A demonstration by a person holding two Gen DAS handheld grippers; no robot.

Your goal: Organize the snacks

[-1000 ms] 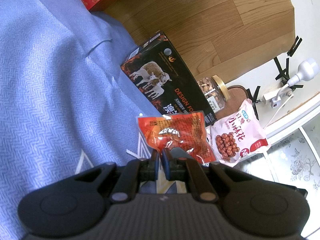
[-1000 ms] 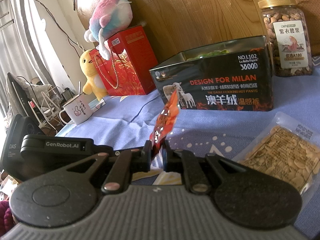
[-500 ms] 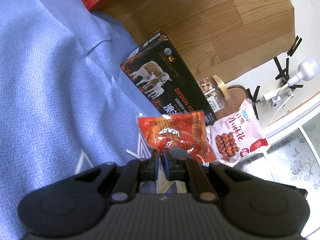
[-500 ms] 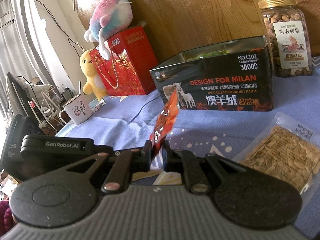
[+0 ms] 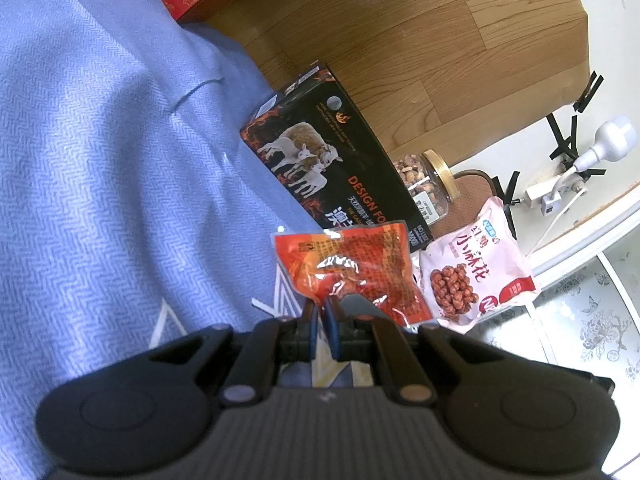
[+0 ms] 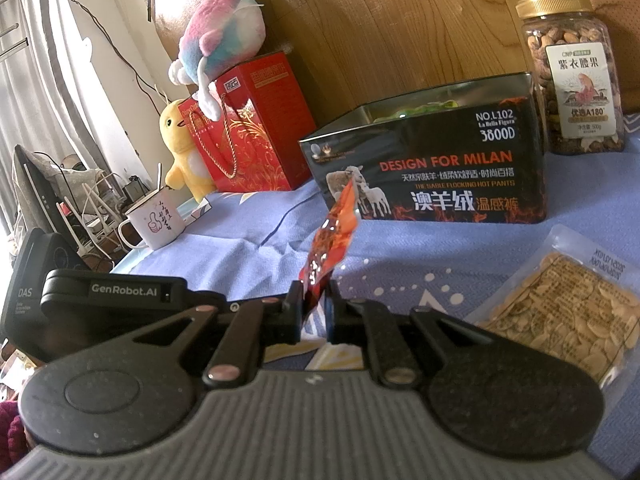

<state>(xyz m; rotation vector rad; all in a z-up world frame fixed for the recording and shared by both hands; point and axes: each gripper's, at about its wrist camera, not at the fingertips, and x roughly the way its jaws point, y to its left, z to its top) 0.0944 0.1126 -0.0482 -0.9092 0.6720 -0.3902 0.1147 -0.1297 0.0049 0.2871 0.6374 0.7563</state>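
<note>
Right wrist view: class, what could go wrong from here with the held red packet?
The right gripper pinches the red packet only by its bottom edge, so it may slip or flop over. The open black tin has a tall front wall, and the limp packet could catch on it.

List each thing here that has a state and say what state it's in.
Right tongs: shut on the red snack packet, held upright.
Left tongs: shut.
Black tin: open, lid off.
Nut jar: lid on, upright.
Seed packet: sealed, lying flat.
Pink bag: sealed.
</note>
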